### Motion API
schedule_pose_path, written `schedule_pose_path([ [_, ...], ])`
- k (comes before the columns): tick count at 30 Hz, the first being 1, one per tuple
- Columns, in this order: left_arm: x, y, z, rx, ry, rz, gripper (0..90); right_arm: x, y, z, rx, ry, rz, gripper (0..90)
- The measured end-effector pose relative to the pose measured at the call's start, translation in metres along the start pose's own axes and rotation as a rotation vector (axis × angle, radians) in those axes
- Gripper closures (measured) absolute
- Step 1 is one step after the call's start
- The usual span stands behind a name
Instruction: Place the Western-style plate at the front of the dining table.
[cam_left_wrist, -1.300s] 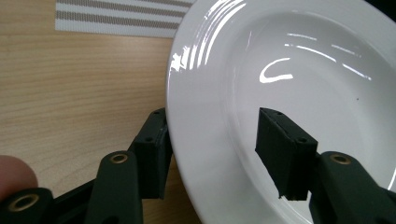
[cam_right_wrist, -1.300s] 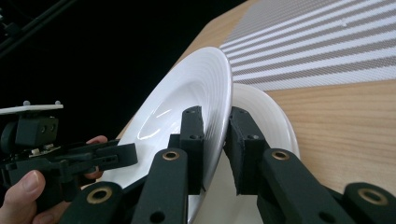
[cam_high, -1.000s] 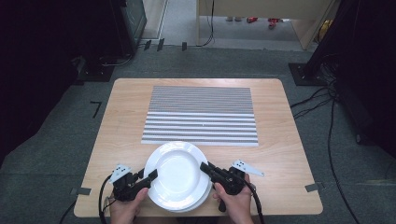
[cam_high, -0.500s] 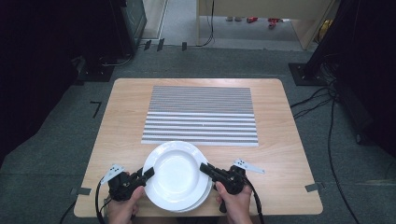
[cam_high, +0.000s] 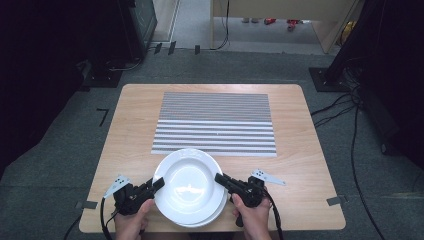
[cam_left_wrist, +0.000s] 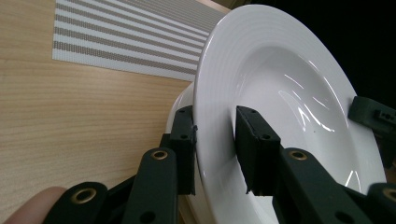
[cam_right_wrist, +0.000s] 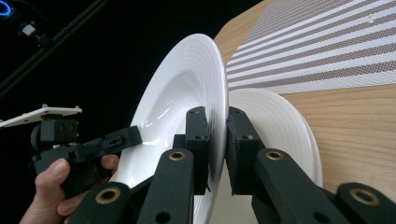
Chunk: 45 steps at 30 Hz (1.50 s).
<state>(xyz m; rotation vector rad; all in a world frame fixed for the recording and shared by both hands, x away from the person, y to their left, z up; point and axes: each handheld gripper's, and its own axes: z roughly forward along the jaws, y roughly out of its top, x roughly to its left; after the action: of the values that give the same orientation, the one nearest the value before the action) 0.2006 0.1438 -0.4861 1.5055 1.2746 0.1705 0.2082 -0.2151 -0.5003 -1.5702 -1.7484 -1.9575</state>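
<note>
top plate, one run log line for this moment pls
top plate lifted off lower plate | left gripper on left rim | right gripper on right rim | placemat bare

Each claw was matte black plastic: the left claw (cam_high: 156, 184) and the right claw (cam_high: 220, 178) had two flat-faced jaws on hinged links, pinned with brass-coloured eyelets and small dark screws. A grey three-cornered plate with dark dots topped each body. Black cables trailed back from both. The hands wore no gloves or sleeves.
</note>
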Motion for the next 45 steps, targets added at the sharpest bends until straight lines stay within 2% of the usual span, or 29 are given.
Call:
schedule_pose_path([
  [4,-0.002,0.002,0.001,0.002,-0.008,0.012,70.7,0.0,0.004,-0.001,0.001,-0.003,0.022,83.2],
  [10,-0.003,0.011,0.004,-0.003,-0.025,0.014,72.4,-0.001,0.012,-0.002,-0.002,-0.009,0.014,83.5],
  [14,-0.001,0.019,0.007,-0.01,-0.034,-0.015,73.0,0.001,0.017,0.0,0.002,-0.008,-0.009,83.5],
  [21,0.003,0.025,0.012,-0.003,-0.053,-0.043,73.8,-0.002,0.025,0.005,0.005,-0.01,0.013,83.6],
  [30,0.001,0.039,0.017,-0.004,-0.064,-0.044,74.2,-0.003,0.038,0.007,-0.001,-0.003,0.03,84.0],
  [38,-0.002,0.057,0.03,-0.007,-0.073,-0.031,74.3,-0.005,0.056,0.009,-0.02,-0.008,0.023,83.8],
  [45,0.0,0.072,0.046,0.004,-0.079,-0.031,74.1,-0.012,0.072,0.013,-0.028,-0.021,0.028,83.8],
])
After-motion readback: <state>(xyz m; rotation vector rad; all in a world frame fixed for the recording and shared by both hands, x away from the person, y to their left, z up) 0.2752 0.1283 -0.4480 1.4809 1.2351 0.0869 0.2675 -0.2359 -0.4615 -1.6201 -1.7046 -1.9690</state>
